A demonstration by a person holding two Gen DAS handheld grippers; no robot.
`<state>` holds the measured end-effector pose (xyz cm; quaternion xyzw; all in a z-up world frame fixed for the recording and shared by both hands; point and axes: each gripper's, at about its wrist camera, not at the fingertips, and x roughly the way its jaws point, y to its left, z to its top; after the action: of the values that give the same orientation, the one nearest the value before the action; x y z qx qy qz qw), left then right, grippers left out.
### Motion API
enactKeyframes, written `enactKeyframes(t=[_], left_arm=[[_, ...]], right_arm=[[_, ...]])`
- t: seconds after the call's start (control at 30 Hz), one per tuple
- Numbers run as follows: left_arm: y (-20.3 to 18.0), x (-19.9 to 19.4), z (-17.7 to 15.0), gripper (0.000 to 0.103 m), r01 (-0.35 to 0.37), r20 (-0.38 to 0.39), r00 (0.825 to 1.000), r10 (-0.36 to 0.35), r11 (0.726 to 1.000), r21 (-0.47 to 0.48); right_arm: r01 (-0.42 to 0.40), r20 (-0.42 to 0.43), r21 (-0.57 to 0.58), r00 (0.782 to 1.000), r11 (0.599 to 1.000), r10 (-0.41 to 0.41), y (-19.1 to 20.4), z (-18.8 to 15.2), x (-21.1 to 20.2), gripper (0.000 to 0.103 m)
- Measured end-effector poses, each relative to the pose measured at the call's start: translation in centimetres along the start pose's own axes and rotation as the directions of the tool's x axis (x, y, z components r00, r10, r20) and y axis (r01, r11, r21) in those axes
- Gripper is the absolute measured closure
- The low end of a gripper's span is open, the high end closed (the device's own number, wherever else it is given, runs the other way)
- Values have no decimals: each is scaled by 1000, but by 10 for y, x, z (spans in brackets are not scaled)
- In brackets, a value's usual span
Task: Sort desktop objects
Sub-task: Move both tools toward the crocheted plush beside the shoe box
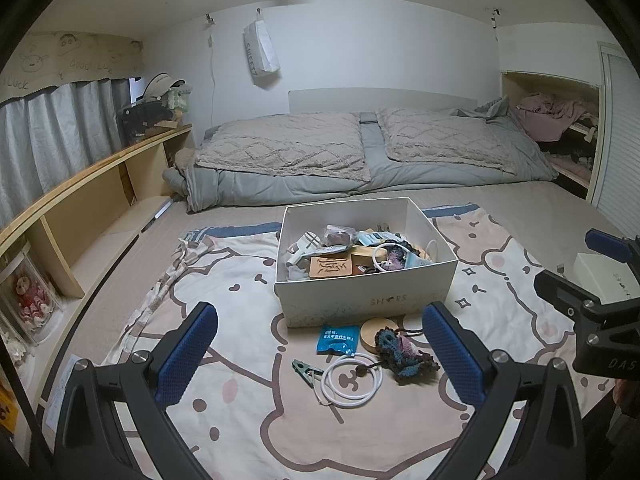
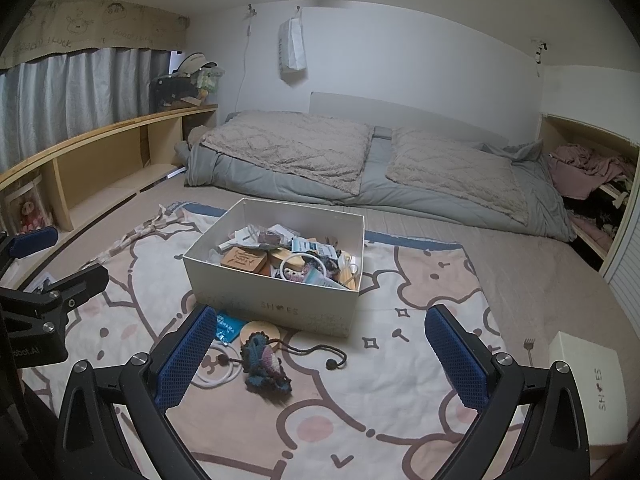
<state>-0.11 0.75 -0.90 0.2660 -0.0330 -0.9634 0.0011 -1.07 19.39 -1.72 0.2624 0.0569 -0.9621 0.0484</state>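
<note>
A white shoe box (image 1: 366, 298) (image 2: 276, 300) full of small items stands on a cartoon-print blanket. In front of it lie a blue packet (image 1: 335, 338) (image 2: 229, 326), a round wooden coaster (image 1: 379, 332) (image 2: 262, 330), a dark crocheted piece (image 1: 402, 354) (image 2: 264, 366) with a cord, a white cable coil (image 1: 352, 380) (image 2: 218, 374) and a green clip (image 1: 306, 370). My left gripper (image 1: 320, 356) is open and empty, just short of these items. My right gripper (image 2: 322, 356) is open and empty, to the right of the crocheted piece.
The box lid (image 2: 586, 384) (image 1: 600, 280) lies at the right with a small fork (image 2: 529, 348) beside it. Folded grey bedding (image 1: 360, 160) lies behind the box. A wooden shelf unit (image 1: 80, 200) runs along the left. A cupboard with clothes (image 2: 592, 176) is at the right.
</note>
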Motion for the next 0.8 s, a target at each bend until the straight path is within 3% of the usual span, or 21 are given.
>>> enactKeyframes(t=[0.37, 0.8], left_arm=[[10, 3, 1, 0, -15, -4, 1000, 15, 1000, -26], [31, 19, 12, 0, -41, -57, 997, 42, 999, 13]], right_arm=[[6, -3, 14, 1000, 1000, -6, -7, 5, 0, 0], [24, -33, 16, 999, 1000, -23, -20, 10, 10, 0]])
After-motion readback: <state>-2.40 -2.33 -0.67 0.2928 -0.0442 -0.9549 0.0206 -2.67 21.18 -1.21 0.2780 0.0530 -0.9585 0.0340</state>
